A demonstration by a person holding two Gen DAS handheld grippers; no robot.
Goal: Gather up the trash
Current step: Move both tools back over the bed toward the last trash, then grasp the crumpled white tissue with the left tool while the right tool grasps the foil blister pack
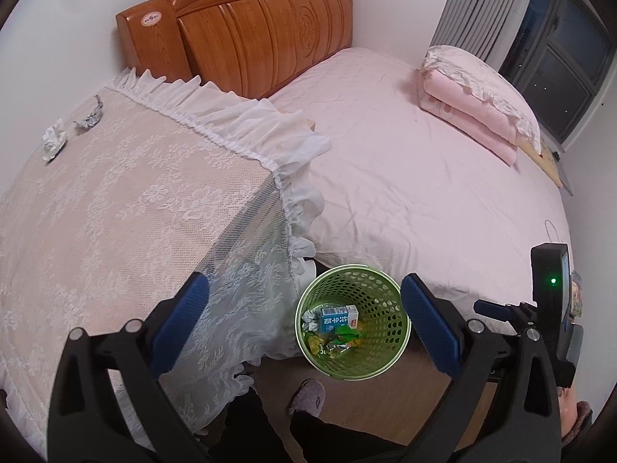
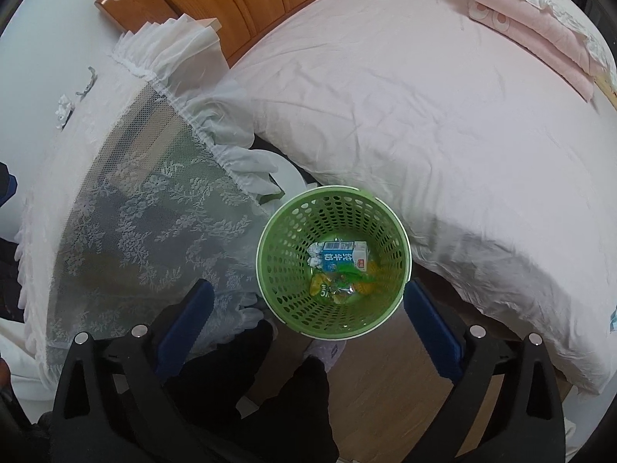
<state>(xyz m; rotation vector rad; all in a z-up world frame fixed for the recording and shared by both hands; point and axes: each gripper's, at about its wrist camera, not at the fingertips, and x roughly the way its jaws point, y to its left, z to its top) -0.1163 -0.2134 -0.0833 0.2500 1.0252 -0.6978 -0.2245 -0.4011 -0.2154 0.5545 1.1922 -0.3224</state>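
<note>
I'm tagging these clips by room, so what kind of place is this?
Most likely a home bedroom: a bed with a carved wooden headboard, folded pink bedding, and a lace-covered bedside table beside it. A green wastebasket stands on the floor.

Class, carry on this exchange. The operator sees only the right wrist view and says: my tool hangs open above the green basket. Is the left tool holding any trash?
Observer: No. The left tool is open, with nothing between its fingers.
Operator: The scraps on the lace cloth are just specks to me. What are they?
Observer: A crumpled white paper and a silver foil wrapper lie a little apart on the lace cloth.
Operator: What is beyond the folded bedding?
Observer: A dark window with a grey curtain beside it.
</note>
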